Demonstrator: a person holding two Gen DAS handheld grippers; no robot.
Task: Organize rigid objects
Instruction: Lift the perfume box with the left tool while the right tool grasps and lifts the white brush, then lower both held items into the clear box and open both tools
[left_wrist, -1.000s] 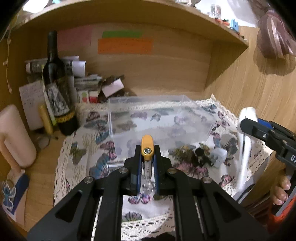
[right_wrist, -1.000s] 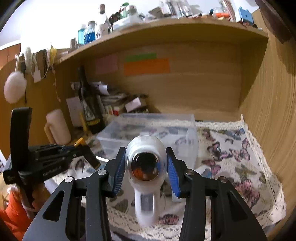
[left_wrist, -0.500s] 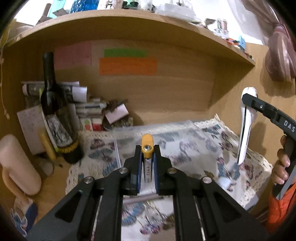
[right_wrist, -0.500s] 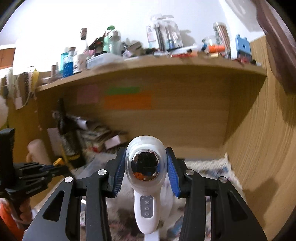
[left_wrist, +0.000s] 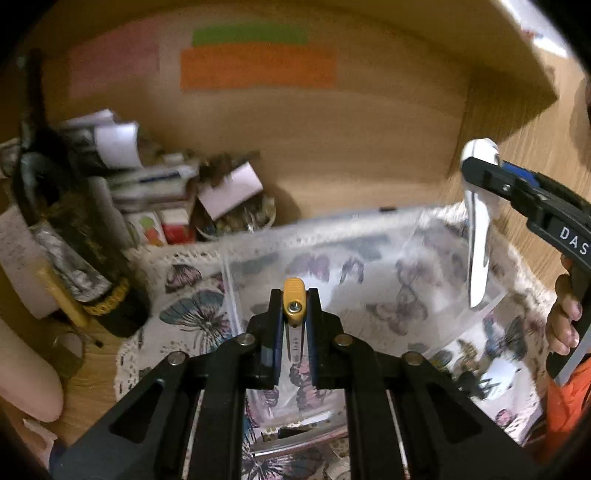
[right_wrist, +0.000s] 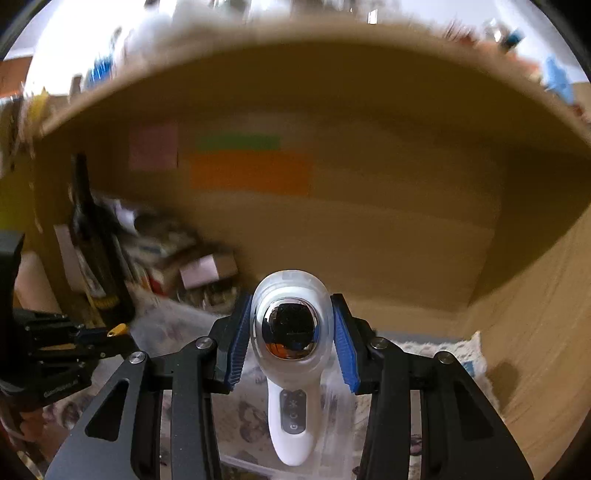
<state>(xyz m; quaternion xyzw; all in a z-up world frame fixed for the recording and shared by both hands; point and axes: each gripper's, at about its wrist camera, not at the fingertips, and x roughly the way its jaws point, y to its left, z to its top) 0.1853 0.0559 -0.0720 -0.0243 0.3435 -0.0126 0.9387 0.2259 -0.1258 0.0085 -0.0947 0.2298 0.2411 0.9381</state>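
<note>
- Two views are given, and the left wrist view is taken first: the left gripper (left_wrist: 294, 325) is seen with its jaws pressed onto a small yellow-capped metal tool (left_wrist: 294, 308), its yellow head standing up between the fingertips and its metal legs running down between the pads.
- Beyond the tool a clear plastic box (left_wrist: 369, 280) is seen on a butterfly-print cloth (left_wrist: 192, 314) with a lace edge; the gripped tool is held over the near left part of the box.
- At the right, the right gripper (left_wrist: 480, 173) is seen from the side, clamped on a white handheld device (left_wrist: 478, 236) that hangs handle-down over the right end of the box.
- A dark wine bottle (left_wrist: 74, 236) is seen at the left on the wooden desk, with a heap of papers and small boxes (left_wrist: 166, 188) behind it; orange, green and pink sticky notes (left_wrist: 258, 66) are fixed to the back panel.
- In the right wrist view, the right gripper (right_wrist: 293, 339) is shown with its blue pads (right_wrist: 238, 343) closed on the rounded head of the white handheld device (right_wrist: 291, 369), whose mirrored face is turned to the camera and whose button strip points down.
- The clear plastic box (right_wrist: 332, 417) is glimpsed, blurred, beneath the device.
- The left gripper (right_wrist: 114, 332) is seen at the left edge with the yellow-capped metal tool (right_wrist: 117, 329) pinched at its tip.
</note>
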